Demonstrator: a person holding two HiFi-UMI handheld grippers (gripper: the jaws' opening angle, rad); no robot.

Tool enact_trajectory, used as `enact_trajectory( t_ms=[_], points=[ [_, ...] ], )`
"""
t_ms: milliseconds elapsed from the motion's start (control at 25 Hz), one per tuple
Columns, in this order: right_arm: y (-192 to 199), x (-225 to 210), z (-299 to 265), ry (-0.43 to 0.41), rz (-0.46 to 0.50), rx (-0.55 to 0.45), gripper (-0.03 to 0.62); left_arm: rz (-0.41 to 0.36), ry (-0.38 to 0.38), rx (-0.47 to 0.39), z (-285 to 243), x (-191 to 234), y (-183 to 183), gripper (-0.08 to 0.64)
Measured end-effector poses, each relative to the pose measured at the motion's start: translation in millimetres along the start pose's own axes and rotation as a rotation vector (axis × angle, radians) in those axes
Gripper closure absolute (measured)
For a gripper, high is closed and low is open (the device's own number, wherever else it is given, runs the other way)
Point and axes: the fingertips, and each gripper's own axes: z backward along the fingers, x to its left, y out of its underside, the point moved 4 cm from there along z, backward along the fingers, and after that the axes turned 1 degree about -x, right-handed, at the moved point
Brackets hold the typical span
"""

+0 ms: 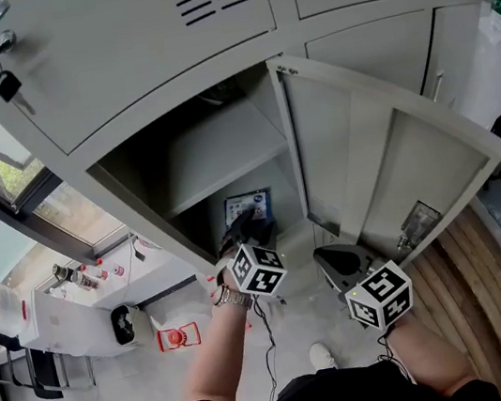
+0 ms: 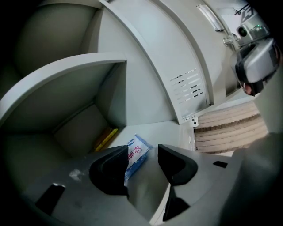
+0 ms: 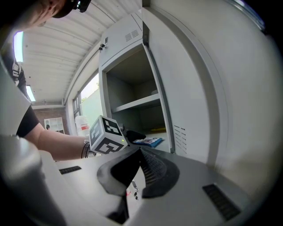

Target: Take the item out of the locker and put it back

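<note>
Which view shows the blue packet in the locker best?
The left gripper view: the blue packet lies close, its print visible. The head view shows it partly hidden by the left gripper; the right gripper view shows it small.

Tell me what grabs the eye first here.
The open locker fills the head view, its door swung wide to the right. A blue-and-white packet lies on the locker floor, and the left gripper reaches in right at it, fingers apart and not pressing it. The right gripper hangs outside by the door, fingers together and empty.
</note>
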Motion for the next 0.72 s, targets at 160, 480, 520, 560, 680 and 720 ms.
enact_trajectory(
  t_ms=[160,480,520,560,680,720],
  points=[
    [0,2,6,-0.012,0.005,-0.003,0.540,0.010,-0.019,-0.015,10,-2,-5,0.367],
    [-1,11,31,-0.058,0.027,-0.008,0.540,0.040,-0.084,-0.023,40,-11,-13,0.367],
    [-1,12,35,-0.064,0.031,-0.009,0.540,0.047,-0.091,-0.023,45,-14,-15,0.367],
    [0,13,40,-0.072,0.035,-0.009,0.540,0.055,-0.097,-0.023,50,-17,-16,0.367],
    [3,16,57,-0.095,0.047,-0.005,0.540,0.080,-0.121,-0.024,66,-28,-21,0.369],
    [4,18,63,-0.103,0.050,-0.003,0.540,0.086,-0.134,-0.024,72,-32,-23,0.383]
  ],
)
